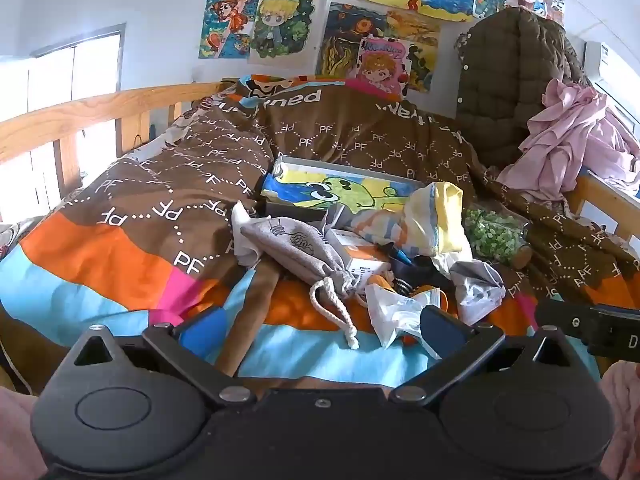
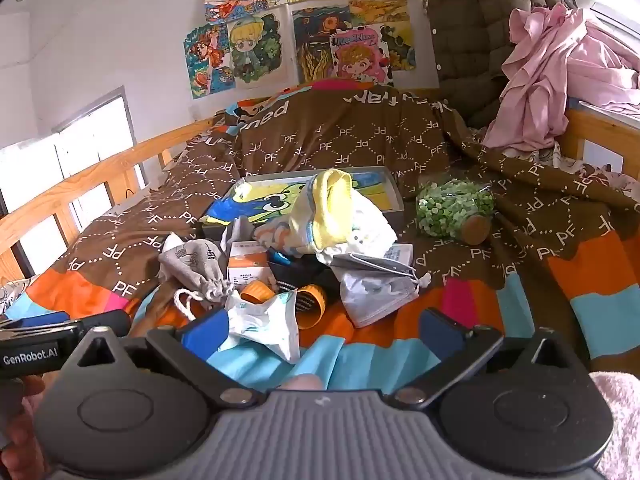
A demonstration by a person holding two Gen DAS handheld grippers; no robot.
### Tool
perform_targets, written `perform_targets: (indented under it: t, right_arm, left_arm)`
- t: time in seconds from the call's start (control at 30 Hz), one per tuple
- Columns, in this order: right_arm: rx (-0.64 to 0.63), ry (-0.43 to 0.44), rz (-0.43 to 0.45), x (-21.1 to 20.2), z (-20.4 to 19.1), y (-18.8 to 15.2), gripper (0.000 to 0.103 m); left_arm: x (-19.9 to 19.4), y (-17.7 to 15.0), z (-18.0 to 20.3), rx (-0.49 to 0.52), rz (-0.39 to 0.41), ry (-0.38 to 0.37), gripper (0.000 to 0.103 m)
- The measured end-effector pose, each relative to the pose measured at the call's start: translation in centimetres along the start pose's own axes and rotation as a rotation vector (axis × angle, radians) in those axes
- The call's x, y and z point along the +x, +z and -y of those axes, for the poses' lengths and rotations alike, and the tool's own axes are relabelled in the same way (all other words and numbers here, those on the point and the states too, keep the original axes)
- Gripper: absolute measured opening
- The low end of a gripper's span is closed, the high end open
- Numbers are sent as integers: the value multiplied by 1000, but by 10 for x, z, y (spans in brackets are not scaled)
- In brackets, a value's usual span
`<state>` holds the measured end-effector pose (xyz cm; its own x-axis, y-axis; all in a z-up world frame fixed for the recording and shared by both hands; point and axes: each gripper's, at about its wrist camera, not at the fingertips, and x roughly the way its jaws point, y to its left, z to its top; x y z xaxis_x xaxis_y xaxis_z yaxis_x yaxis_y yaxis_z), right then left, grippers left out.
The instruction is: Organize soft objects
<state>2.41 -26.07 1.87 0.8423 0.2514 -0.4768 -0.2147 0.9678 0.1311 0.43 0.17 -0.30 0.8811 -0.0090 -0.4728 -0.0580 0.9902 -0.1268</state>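
My view across the bed: brown "PF" quilt [image 1: 168,184] underlies everything. On it, mid-bed, lies a picture box [image 2: 394,196], with the soft pile just before it: yellow-white cloth [image 2: 336,216], grey drawstring pouch [image 1: 296,248], grey mask [image 2: 372,292], white mask [image 2: 264,326]. My 2 grippers, left gripper [image 1: 316,332] and right gripper [image 2: 320,332], hover with jaws spread wide, gripping nothing.

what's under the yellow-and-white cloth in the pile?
The yellow-and-white cloth drapes over the tray's near edge, covering part of the frog picture. A blue pen-like item and dark things poke out below. Anything deeper is covered.
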Motion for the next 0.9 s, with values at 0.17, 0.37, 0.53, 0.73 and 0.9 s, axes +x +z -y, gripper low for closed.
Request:
perform_targets:
  t: [0.17, 0.37, 0.53, 0.73, 0.9]
  right_arm:
    - [4, 3, 0, 0, 2, 0, 103]
    - [6, 4, 0, 0, 2, 0, 103]
    - [6, 4, 1, 0, 2, 0, 103]
    - [7, 5, 0, 1, 2, 0, 103]
    - [8, 5, 0, 1, 2, 0, 103]
  left_arm:
    - [-2, -1, 2, 3, -1, 3, 102]
    - [-4, 0, 5, 7, -2, 6, 102]
    - [-4, 0, 5, 6, -3, 5, 102]
    - [-4, 0, 5, 7, -4, 6, 102]
    - [-4, 0, 5, 7, -4, 6, 102]
